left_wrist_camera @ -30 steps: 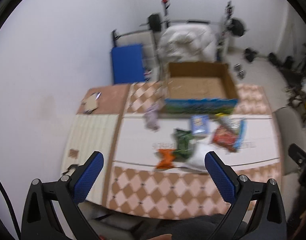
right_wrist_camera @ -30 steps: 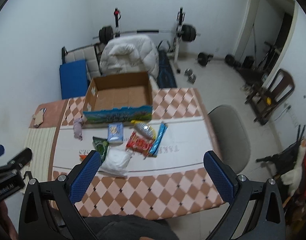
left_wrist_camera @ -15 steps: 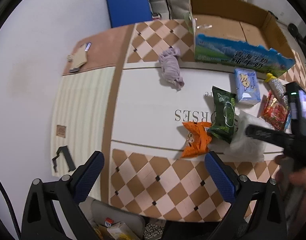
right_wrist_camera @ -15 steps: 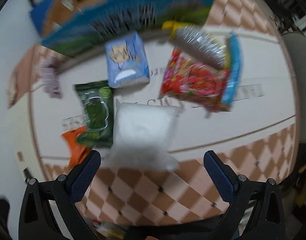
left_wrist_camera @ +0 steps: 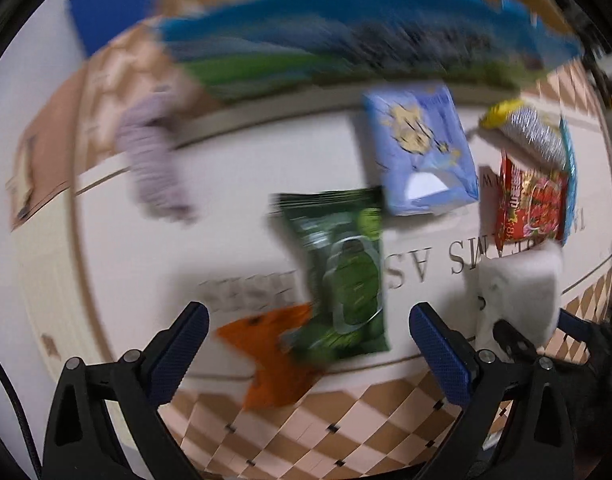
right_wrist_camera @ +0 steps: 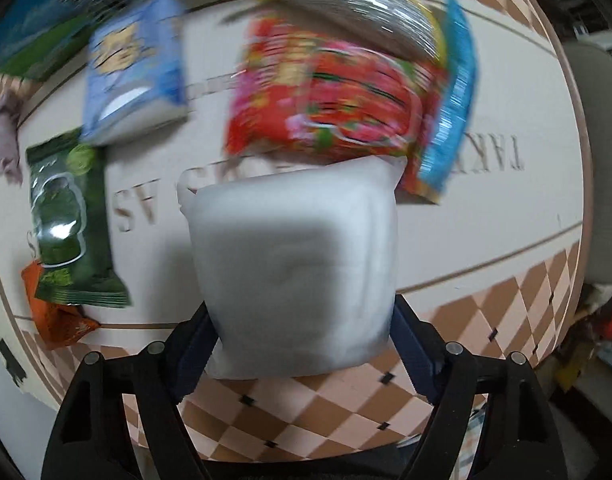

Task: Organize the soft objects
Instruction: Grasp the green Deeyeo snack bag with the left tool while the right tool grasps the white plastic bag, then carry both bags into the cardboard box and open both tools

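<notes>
Between my right gripper's [right_wrist_camera: 302, 340] jaws sits the white pack [right_wrist_camera: 294, 264], which lay flat on the table [right_wrist_camera: 506, 208] half a second ago, near the green packet [right_wrist_camera: 66, 220]; now the blue pads press its two sides and it fills the view, so I judge it clamped and ready to lift. My left gripper [left_wrist_camera: 306, 352] has dropped low over the green packet [left_wrist_camera: 346, 280] and the orange packet [left_wrist_camera: 274, 356], its jaws wide apart and touching nothing. At the far edge the box [left_wrist_camera: 346, 52] waits, blurred. The blue packet [right_wrist_camera: 134, 64] and red packet [right_wrist_camera: 330, 96] still lie on the table, so the sorting has only begun
</notes>
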`<move>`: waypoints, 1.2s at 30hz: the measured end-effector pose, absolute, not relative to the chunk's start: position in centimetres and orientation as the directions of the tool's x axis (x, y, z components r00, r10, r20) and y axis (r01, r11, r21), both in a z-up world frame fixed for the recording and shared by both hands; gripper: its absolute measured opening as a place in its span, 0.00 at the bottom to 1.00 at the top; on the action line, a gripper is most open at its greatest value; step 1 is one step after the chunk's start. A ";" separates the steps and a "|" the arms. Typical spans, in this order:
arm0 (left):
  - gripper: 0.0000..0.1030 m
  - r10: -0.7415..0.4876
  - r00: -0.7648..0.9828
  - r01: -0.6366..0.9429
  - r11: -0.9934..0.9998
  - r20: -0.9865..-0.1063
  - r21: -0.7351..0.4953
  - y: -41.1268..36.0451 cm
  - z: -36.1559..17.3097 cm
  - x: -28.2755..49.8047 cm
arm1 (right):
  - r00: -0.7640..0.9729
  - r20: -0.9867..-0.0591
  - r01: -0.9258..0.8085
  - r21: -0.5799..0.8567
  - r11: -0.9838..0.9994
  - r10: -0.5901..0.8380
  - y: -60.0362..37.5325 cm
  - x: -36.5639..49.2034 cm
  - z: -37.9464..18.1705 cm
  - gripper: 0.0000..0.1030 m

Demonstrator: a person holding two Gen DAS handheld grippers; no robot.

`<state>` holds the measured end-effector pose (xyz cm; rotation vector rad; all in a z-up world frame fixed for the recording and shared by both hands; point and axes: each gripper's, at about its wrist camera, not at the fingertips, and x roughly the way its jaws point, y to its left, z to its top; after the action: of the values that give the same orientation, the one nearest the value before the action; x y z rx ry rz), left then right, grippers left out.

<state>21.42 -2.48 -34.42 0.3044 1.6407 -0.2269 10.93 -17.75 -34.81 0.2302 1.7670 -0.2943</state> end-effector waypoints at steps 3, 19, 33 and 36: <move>0.96 0.078 -0.133 0.360 0.932 -0.988 0.025 -4.1 -37.5 21.9 | -0.216 -0.976 0.319 -0.054 0.946 0.017 -18.0 10.3 -35.0 0.84; 0.31 -0.054 -0.063 0.235 0.970 -0.997 -0.068 -0.1 -31.2 16.8 | -0.188 -0.981 0.276 0.002 0.961 0.056 -16.5 8.4 -34.5 0.65; 0.31 -0.224 0.129 0.140 0.969 -0.966 -0.206 -4.2 -17.8 35.1 | 0.143 -0.971 0.101 0.205 0.974 0.189 -20.4 22.9 -16.2 0.65; 0.31 -0.247 0.071 0.103 0.966 -0.967 -0.239 -4.8 -20.5 40.8 | 0.151 -0.974 0.090 0.182 0.979 0.168 -21.2 30.8 -17.3 0.65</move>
<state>40.84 -4.83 -20.45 -0.1177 1.4775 -0.2637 30.84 -21.20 -17.28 0.2162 1.4218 0.0562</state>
